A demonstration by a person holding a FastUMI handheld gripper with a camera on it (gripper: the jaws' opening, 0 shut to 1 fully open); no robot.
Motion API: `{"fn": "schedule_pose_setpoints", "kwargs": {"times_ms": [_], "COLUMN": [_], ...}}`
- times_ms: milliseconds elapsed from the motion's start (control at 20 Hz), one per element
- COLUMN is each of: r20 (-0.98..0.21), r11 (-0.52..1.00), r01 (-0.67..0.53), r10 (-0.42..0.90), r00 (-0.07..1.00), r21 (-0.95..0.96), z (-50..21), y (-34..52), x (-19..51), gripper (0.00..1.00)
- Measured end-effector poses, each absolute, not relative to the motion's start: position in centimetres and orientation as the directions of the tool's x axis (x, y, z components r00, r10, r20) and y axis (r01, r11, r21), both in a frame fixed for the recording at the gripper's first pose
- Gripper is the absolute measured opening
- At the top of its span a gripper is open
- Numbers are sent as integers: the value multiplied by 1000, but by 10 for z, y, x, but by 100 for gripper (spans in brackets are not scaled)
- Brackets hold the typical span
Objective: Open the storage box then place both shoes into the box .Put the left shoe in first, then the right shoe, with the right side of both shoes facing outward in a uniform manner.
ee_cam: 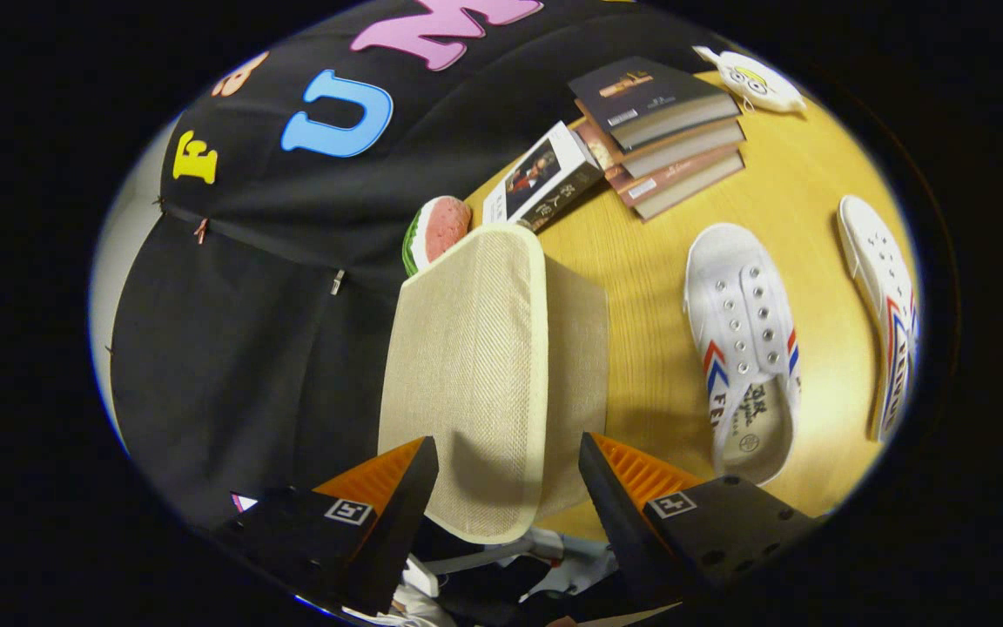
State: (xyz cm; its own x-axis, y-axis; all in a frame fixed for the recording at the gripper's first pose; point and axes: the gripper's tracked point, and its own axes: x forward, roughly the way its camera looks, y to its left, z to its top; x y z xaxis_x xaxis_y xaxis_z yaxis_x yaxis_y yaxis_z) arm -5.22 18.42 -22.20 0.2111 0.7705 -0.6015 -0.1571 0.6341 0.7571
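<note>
Right now my gripper (508, 470) has its fingers wide apart, with the lid of the beige storage box (484, 366) between them, not squeezed. Two white shoes lie on the yellow table (641, 296) beside the box: one shoe (741, 340) near it, the other shoe (885, 305) farther off. Books (667, 131) sit beyond.

The nearer shoe (741, 348) bears letters, seemingly "FE"; print on the book (545, 178) is unreadable.
</note>
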Motion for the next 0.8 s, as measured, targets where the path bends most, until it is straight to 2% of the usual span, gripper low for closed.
{"fn": "schedule_pose_setpoints", "kwargs": {"times_ms": [250,350,400,550,650,800], "r20": [-573,-570,-579,-578,-550,-557], "r11": [581,575,582,578,550,557], "r01": [-101,-80,-75,-25,-1,3], "r10": [813,817,813,816,835,830], "r00": [101,85,63,22,15,34], "r21": [808,814,810,816,835,830], "z": [-229,-229,-228,-224,-216,-211], "y": [198,202,201,199,204,205], "x": [-73,-76,-80,-79,-80,-79], "gripper": [94,67,60,57,43,9]}}
